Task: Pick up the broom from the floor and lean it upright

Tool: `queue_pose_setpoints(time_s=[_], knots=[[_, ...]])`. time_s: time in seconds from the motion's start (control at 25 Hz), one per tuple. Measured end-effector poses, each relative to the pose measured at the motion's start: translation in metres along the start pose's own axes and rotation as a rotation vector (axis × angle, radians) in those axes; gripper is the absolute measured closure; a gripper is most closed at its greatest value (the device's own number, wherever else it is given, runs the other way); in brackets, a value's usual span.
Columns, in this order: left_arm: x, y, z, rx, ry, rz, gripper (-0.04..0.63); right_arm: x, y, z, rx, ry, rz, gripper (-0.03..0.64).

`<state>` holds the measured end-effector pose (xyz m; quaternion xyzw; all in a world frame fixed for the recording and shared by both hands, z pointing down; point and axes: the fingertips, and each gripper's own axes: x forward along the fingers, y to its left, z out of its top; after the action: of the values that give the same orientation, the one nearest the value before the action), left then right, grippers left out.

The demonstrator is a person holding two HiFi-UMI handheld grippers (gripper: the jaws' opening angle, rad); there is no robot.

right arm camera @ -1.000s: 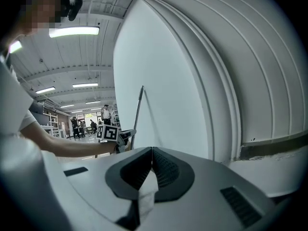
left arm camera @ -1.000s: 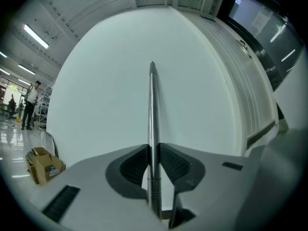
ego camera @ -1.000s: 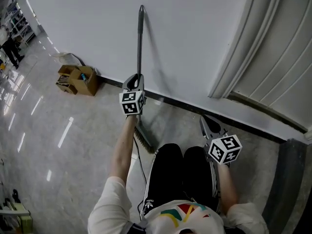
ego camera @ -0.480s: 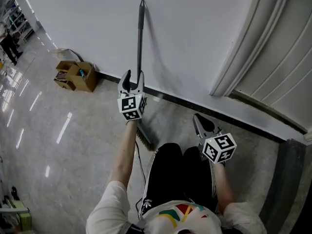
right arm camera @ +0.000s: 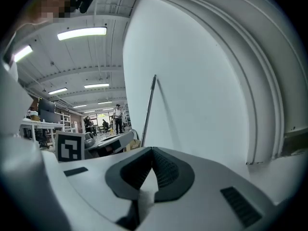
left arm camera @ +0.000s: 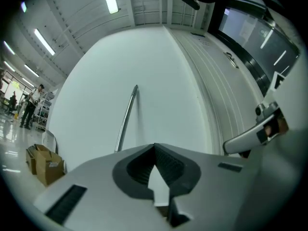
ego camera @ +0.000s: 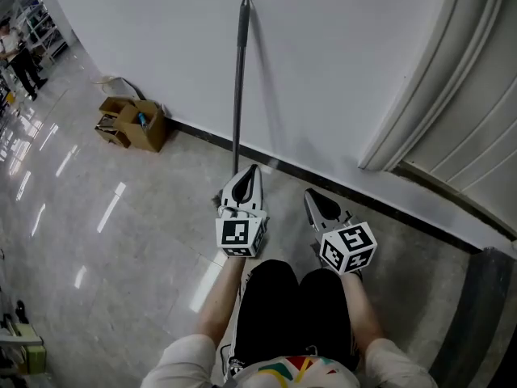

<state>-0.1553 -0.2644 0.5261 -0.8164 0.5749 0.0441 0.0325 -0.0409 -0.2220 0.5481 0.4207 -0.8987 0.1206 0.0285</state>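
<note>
Head view, looking steeply down: a plain white wall (ego camera: 161, 47) fills the upper half, meeting a glossy pale grey floor (ego camera: 105, 241) along a dark baseboard (ego camera: 202, 136). To the right, a ribbed grey shutter (ego camera: 477, 136) sits in a curved frame.

At the bottom edge is the person holding the grippers, seen from above, with black trousers (ego camera: 295, 314) and both forearms reaching forward.

The broom (ego camera: 238, 79) stands upright near the middle, its long dark handle leaning against the white wall with the tip resting high up. Its lower end is hidden behind the left gripper (ego camera: 254, 170), so the brush head cannot be seen.

The left gripper hovers low, just in front of the foot of the broom. In the left gripper view, its jaws have just been closing and now meet at the tips with nothing between them (left arm camera: 154, 146). The broom handle (left arm camera: 126, 119) shows beyond, off to the left of the jaws and clear of them.

The right gripper (ego camera: 311, 194) sits just beside the left one, nearer the shutter. In the right gripper view its jaws are also pressed together and empty (right arm camera: 152, 149), with the broom handle (right arm camera: 149, 105) upright against the wall beyond.

An open cardboard box (ego camera: 133, 124) rests on the floor against the wall, well to the left of the broom.
</note>
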Motion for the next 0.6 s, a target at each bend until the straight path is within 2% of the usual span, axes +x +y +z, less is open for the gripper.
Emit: queue_pose_setpoints(time_s=[0.2, 0.28, 0.4, 0.48, 0.6], knots=[[-0.006, 0.005, -0.055, -0.025, 0.034, -0.004, 0.551, 0.030, -0.024, -0.058, -0.006, 0.073, 0.035, 0.604], [-0.024, 0.009, -0.059, -0.020, 0.070, 0.018, 0.551, 0.025, -0.019, -0.065, 0.022, 0.115, 0.031, 0.604], [-0.061, 0.024, -0.011, -0.041, 0.085, 0.099, 0.551, 0.015, 0.013, -0.025, 0.102, 0.147, 0.036, 0.604], [-0.087, 0.026, 0.041, -0.093, 0.100, 0.157, 0.551, 0.001, 0.046, 0.020, 0.177, 0.179, 0.059, 0.604], [-0.119, 0.012, 0.125, -0.129, 0.185, 0.219, 0.551, -0.042, 0.096, 0.107, 0.254, 0.207, 0.093, 0.604]])
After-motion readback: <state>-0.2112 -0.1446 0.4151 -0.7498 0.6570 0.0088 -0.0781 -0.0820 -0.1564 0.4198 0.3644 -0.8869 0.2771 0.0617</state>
